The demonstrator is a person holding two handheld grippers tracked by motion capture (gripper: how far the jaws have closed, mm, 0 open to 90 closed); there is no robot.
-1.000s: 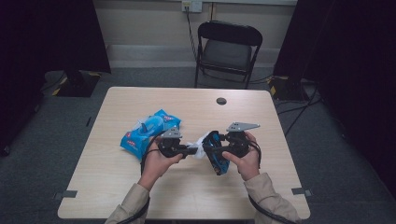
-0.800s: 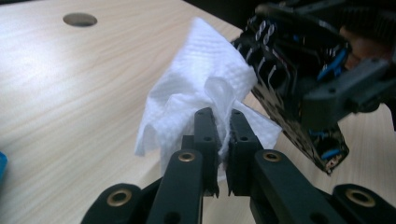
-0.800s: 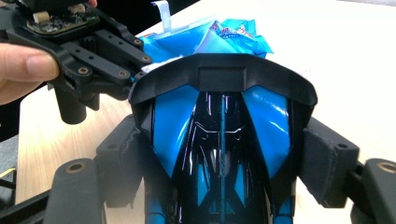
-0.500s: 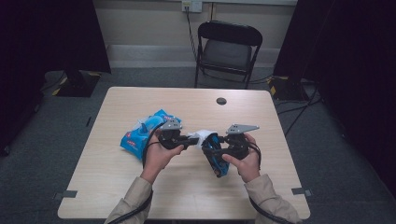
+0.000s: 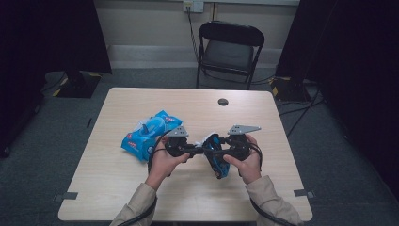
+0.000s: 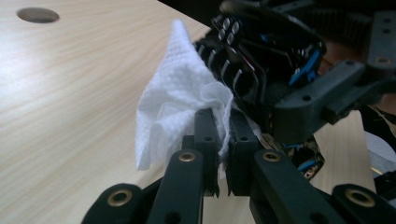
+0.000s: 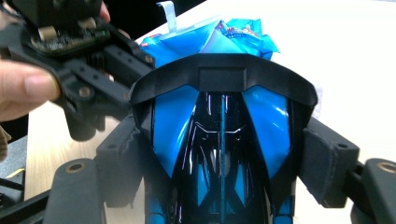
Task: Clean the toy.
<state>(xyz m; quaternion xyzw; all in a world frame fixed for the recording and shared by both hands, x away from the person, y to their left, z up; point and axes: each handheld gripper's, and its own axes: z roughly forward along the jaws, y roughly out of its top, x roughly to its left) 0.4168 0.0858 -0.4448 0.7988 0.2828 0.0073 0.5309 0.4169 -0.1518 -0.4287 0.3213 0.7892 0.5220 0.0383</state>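
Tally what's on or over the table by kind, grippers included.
Grippers: 2, left gripper and right gripper
Blue toy car: 1
White wipe: 1
Blue wipes packet: 1
Total: 5

Table point(image 5: 117, 188): pale wood, under the grippers. Chair point(image 5: 229, 52): black, folding, beyond them. Floor point(image 5: 42, 155): grey carpet. Wall point(image 5: 146, 21): pale, with outlet point(image 5: 193, 5).
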